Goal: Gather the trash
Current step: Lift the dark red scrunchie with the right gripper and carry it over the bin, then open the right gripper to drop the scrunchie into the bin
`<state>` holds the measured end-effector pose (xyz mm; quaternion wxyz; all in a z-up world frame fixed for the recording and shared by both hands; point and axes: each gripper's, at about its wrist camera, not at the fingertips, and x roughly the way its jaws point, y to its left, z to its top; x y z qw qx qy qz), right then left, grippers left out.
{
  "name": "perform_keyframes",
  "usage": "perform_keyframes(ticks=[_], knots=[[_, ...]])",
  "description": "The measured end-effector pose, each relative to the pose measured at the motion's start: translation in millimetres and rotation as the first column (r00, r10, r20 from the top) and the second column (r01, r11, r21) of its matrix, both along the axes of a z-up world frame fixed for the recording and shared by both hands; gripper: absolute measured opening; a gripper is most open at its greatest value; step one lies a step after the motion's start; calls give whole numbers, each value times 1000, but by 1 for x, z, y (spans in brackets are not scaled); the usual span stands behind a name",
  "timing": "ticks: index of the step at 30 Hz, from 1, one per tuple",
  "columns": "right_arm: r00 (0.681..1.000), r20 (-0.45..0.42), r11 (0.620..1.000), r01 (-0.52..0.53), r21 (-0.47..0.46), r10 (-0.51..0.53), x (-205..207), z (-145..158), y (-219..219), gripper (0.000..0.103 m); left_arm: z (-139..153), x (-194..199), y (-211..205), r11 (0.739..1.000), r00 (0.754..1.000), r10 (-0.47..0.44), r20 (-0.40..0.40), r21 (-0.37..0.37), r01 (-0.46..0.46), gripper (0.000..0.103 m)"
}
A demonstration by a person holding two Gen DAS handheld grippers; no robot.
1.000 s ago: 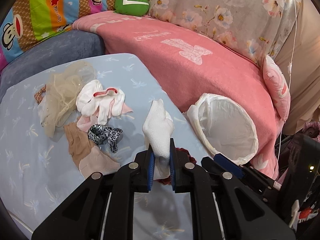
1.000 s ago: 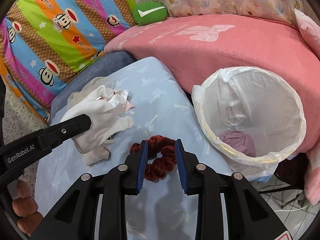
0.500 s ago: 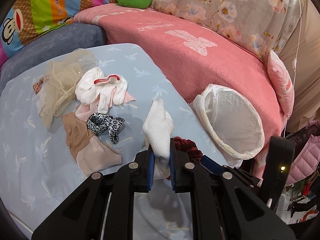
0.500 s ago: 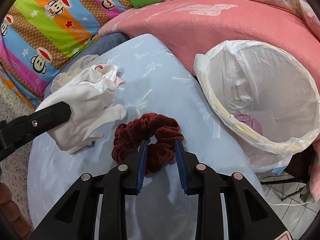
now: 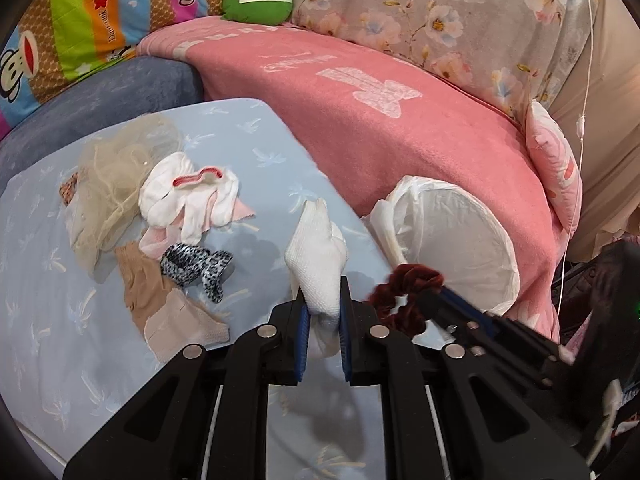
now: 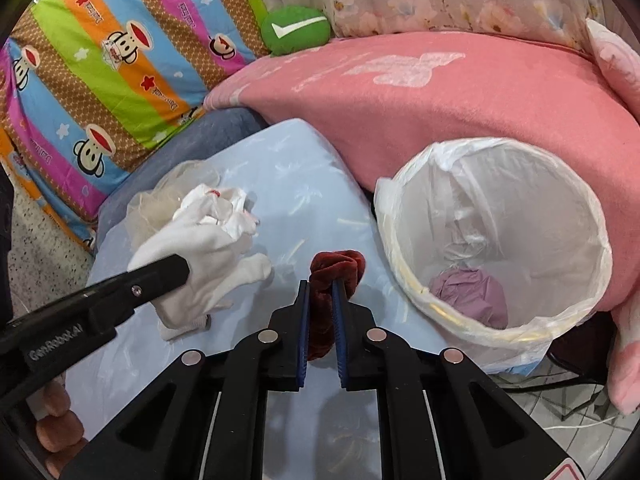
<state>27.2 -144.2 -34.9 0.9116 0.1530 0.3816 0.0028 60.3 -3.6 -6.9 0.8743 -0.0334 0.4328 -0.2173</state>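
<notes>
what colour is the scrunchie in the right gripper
Dark red velvet scrunchie, shown best in the right wrist view, pinched in the right gripper.

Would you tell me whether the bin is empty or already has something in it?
Not empty: the bin holds a crumpled purple wad at the bottom of its white liner.

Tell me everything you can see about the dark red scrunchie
The dark red scrunchie looks like plush velvet, gathered into soft ruffles. It is pinched between the blue pads of the right gripper, bunched upright, its top poking above the fingertips and its lower part hanging between the fingers. It sits above the light blue sheet, left of the white-lined bin. Whether it touches the sheet is unclear.
</notes>
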Motion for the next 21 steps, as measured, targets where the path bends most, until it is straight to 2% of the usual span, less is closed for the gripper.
perform_keyframes(ticks=[10, 15, 21], knots=[[979, 162, 992, 128, -6, -125, -25, 70, -60, 10, 26, 0, -48, 995, 992, -103, 67, -8, 104, 13], [962, 200, 981, 194, -6, -189, -32, 85, -93, 10, 36, 0, -80, 984, 980, -175, 100, -1, 176, 14], [945, 207, 966, 259, 1, -254, -35, 88, -123, 10, 38, 3, -113, 970, 964, -244, 103, 8, 245, 14]])
